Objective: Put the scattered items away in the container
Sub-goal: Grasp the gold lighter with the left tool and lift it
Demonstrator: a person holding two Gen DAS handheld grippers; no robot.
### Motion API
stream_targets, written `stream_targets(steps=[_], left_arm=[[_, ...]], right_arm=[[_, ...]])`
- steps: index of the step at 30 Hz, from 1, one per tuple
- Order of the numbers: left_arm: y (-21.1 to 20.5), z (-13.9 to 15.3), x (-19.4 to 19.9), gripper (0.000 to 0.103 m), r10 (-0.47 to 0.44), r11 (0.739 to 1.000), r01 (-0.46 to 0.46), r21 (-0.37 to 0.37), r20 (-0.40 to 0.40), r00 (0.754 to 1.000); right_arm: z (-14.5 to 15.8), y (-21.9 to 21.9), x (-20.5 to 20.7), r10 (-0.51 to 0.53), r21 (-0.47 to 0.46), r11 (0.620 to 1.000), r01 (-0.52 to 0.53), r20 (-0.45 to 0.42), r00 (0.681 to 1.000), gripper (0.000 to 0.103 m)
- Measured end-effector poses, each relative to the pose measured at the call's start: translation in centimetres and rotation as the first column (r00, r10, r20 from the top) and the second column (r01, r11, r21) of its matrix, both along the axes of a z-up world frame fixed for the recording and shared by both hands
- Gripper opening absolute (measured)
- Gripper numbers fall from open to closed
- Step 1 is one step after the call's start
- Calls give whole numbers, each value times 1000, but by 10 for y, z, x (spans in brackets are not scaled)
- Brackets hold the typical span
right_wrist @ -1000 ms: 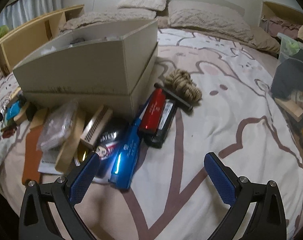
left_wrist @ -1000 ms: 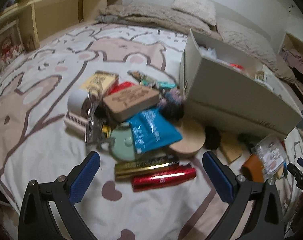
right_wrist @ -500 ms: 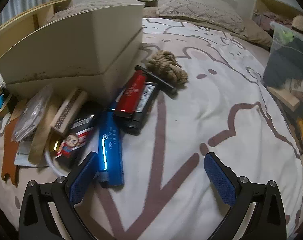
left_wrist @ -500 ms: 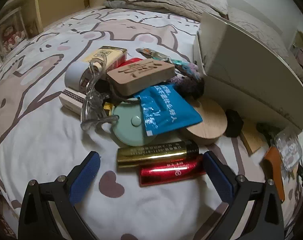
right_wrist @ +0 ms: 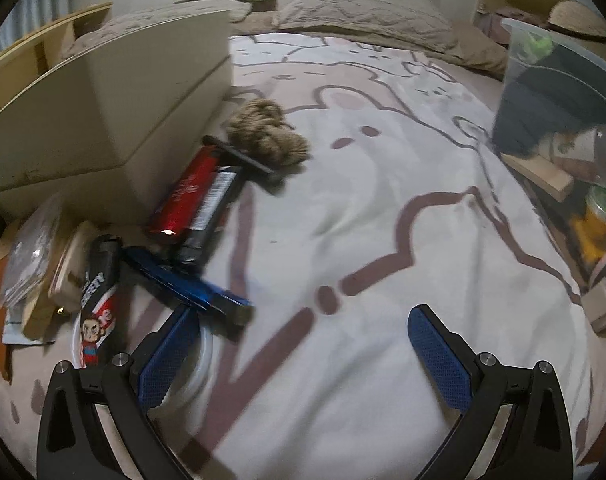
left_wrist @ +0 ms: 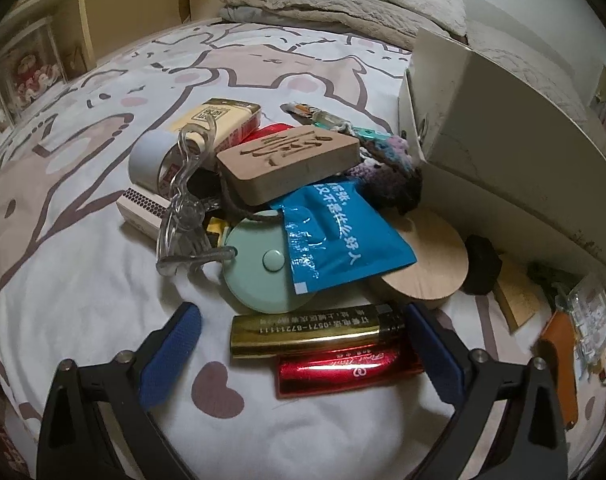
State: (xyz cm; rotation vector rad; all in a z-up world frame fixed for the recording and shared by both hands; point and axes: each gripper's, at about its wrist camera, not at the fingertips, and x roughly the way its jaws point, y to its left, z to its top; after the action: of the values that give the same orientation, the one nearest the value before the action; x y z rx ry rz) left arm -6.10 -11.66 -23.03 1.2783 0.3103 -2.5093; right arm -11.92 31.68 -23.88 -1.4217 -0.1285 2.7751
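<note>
Little looked done. The left gripper (left_wrist: 301,340) gaped wide around the gold lighter (left_wrist: 317,330) and red lighter (left_wrist: 349,366). The box (left_wrist: 503,152) stood just beyond the pile. The right gripper (right_wrist: 303,342), also wide, held nothing beside the blue tube (right_wrist: 183,284).

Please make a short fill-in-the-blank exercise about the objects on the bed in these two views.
1. The gold lighter lies between the fingers of the ___ claw.
2. The blue packet partly covers the round ___ disc.
3. Both claws are ___.
4. The rope bundle lies beside the ___ box.

Missing words: left; green; open; white
</note>
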Motion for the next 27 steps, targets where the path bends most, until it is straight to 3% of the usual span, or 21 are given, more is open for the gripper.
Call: stream_targets(steps=[4,11,15,17,21,27], left_arm=[[0,1,1,83,-12,1000,12,0,-6,1000],[0,4,5,83,-15,1000,15,8,-25,1000],[8,17,11,83,-42,999,41,-25,-67,997],[15,25,13,83,-74,997,71,-30,-92,993],[39,38,18,83,-163,986,160,-38,-130,978],[78,36,26,83,-291,957,290,-28,-130,948]], right_arm=[[2,13,-2,-45,-11,999,45,3,999,103],[7,19,2,-50,-20,999,50,-3,999,103],[19,19,8,-30,-89,996,27,-26,999,103],[24,14,10,6,-105,994,-9,-30,1000,103],[21,-2,10,64,-49,997,-65,-14,998,103],[7,-9,2,68,-9,998,-68,25,997,103]])
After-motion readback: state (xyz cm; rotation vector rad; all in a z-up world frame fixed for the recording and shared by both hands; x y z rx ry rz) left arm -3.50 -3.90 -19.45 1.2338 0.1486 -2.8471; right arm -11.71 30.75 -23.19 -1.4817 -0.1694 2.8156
